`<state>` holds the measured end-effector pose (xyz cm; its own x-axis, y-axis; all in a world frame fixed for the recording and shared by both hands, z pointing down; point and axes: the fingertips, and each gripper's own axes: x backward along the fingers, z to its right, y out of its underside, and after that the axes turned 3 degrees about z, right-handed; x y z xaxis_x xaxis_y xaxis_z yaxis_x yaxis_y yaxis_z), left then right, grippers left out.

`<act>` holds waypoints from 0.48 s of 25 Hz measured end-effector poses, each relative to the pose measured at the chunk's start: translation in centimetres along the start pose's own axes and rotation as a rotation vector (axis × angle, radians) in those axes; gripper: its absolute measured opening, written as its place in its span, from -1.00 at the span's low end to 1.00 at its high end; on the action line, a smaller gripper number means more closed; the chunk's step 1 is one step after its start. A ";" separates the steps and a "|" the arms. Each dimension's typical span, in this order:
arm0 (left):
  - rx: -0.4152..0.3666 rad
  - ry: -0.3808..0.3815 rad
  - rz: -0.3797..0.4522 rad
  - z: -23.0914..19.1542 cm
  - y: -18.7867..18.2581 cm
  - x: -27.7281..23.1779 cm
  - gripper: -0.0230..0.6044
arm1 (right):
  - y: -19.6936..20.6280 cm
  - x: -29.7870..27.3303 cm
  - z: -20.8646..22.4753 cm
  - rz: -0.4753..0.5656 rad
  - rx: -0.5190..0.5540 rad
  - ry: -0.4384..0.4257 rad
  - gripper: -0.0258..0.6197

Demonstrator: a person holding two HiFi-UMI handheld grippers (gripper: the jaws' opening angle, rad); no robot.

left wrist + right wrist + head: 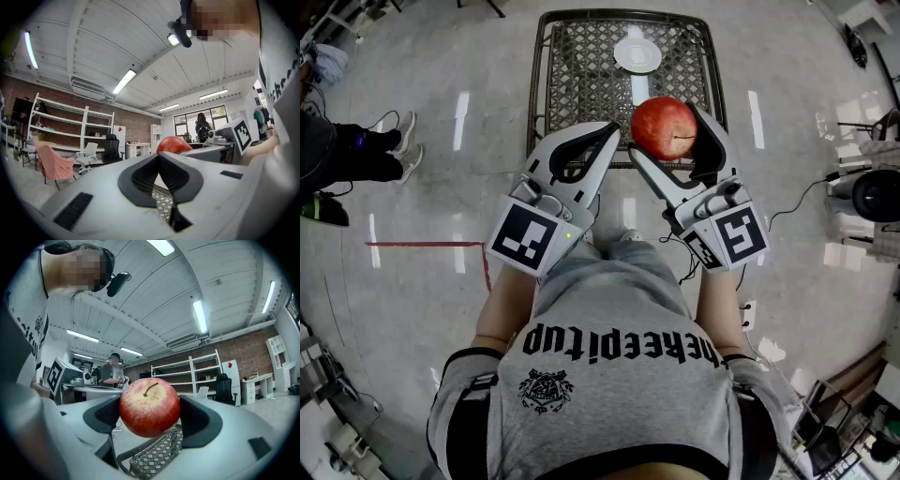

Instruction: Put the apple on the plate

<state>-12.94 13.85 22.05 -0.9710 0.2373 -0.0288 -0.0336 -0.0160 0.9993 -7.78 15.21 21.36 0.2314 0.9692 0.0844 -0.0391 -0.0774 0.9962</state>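
Now one apple (664,122) clamped in right gripper (666,134), left gripper (612,133) clenched empty, one plate (637,54) on bench (581,70), shirt (619,309) reads "thekeepitup"

1 apple (664,127), 1 plate (637,54), 1 mesh table (581,70), 2 hand-held grippers: left (611,131), right (666,133).

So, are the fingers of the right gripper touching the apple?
Touching. In the right gripper view the apple sits pressed between the right gripper's fingers, no gap on either side.
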 end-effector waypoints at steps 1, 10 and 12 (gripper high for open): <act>-0.001 0.001 0.001 0.0 0.0 0.1 -0.81 | -0.1 0.0 -0.1 0.000 0.000 -0.001 0.26; -0.001 0.010 -0.009 0.6 0.5 -1.0 -0.81 | 0.3 0.4 0.7 -0.001 0.001 -0.003 0.26; -0.004 0.007 -0.007 0.9 0.6 -1.5 -0.81 | 0.4 0.8 1.1 0.001 0.004 -0.004 0.26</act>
<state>-11.30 14.35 22.70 -0.9724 0.2307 -0.0358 -0.0410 -0.0180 0.9990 -6.54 15.71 21.85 0.2352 0.9682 0.0853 -0.0357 -0.0791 0.9962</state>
